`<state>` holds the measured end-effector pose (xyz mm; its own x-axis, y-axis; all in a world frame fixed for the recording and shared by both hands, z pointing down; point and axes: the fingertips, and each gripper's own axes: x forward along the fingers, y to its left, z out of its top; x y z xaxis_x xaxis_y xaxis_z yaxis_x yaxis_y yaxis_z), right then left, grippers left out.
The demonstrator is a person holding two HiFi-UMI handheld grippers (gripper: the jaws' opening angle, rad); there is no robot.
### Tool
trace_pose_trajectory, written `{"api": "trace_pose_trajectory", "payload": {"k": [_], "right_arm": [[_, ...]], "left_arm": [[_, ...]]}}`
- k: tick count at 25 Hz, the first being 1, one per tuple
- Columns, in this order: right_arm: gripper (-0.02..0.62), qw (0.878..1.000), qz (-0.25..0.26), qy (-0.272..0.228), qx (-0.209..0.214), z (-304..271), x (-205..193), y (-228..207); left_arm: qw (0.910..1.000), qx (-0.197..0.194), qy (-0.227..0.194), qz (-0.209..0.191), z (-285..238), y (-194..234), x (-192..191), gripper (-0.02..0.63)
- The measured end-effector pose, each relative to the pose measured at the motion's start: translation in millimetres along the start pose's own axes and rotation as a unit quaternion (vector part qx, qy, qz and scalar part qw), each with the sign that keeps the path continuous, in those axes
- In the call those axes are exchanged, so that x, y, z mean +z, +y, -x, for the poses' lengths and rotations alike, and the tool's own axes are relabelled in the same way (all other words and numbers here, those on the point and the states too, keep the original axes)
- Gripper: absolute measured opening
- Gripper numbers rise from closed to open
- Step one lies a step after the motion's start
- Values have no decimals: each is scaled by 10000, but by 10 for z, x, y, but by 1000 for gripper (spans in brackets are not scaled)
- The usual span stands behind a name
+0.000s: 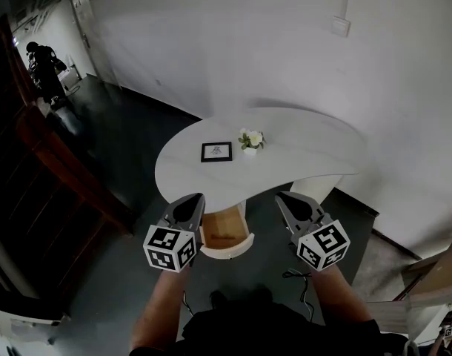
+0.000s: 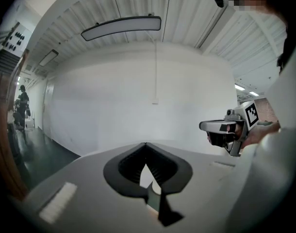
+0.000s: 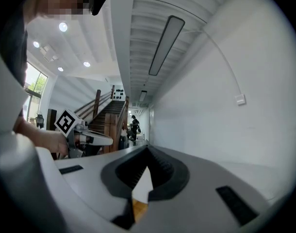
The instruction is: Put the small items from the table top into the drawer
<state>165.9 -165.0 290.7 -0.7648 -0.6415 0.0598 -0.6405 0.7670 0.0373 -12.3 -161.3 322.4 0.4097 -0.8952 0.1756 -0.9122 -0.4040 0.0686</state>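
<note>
the white curved surface (image 1: 315, 143) fills the middle of the head view. the wooden drawer (image 1: 224, 232) stands open under its near edge. your left gripper (image 1: 195, 201) and right gripper (image 1: 284, 199) hang either side of the drawer, both with jaws clenched on nothing. the black picture frame (image 1: 216, 152) and the small flower pot (image 1: 250, 140) sit just beside each other on the surface.

Head view, overhead, gripper views (toward wall (image 2: 138, 91))
</note>
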Motion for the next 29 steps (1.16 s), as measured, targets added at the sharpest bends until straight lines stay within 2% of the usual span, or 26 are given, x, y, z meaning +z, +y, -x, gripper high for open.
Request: {"api": "trace_pose_trajectory", "payload": {"k": [4, 9, 29], "right_arm": [[11, 10000, -36, 76, -52, -20, -66, 26], [11, 9996, -116, 213, -128, -30, -208, 41], [11, 9994, -230, 241, 19, -124, -259, 117]], "left_arm": [[9999, 87, -72, 94, 74, 66, -3, 3], [9997, 112, 45, 205, 110, 122, -148, 3], [9996, 93, 165, 223, 94, 166, -276, 3]]}}
